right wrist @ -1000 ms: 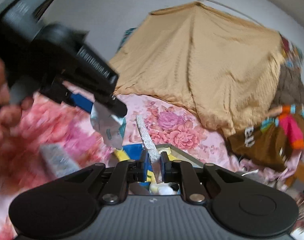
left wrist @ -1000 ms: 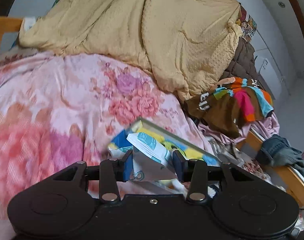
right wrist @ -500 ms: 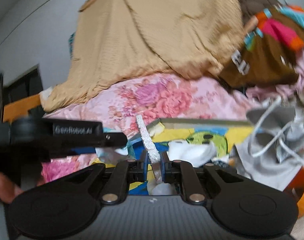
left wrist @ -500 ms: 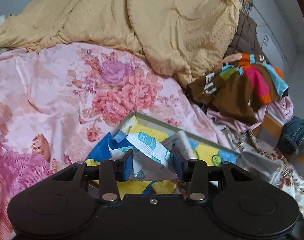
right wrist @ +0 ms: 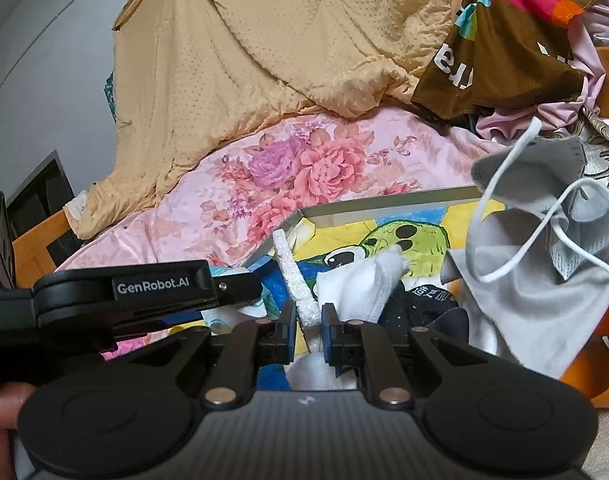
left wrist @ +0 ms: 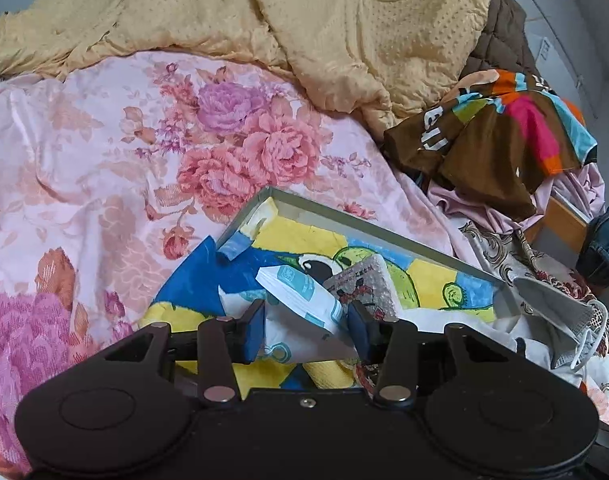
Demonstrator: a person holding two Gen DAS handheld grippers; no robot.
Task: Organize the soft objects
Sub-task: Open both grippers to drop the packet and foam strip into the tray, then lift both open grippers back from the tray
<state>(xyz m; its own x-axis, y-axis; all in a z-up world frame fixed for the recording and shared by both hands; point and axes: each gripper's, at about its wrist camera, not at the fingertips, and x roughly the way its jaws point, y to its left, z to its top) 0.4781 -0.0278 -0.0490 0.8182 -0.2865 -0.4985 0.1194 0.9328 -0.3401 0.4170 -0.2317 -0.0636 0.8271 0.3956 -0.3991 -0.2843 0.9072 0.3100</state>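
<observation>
Both hand-held grippers [left wrist: 304,330] [right wrist: 307,330] angled downward.

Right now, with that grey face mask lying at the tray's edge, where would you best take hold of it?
Probably by the white ear loop on the grey face mask. It arches up clear of the crumpled cloth, so fingers coming from above could close across the cord. The mask's body lies slack and folded beside the tray, offering no firm edge.

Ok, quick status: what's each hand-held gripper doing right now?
Left hand-held gripper: shut on the white-and-teal packet.
Right hand-held gripper: shut on the thin white foam strip.
</observation>
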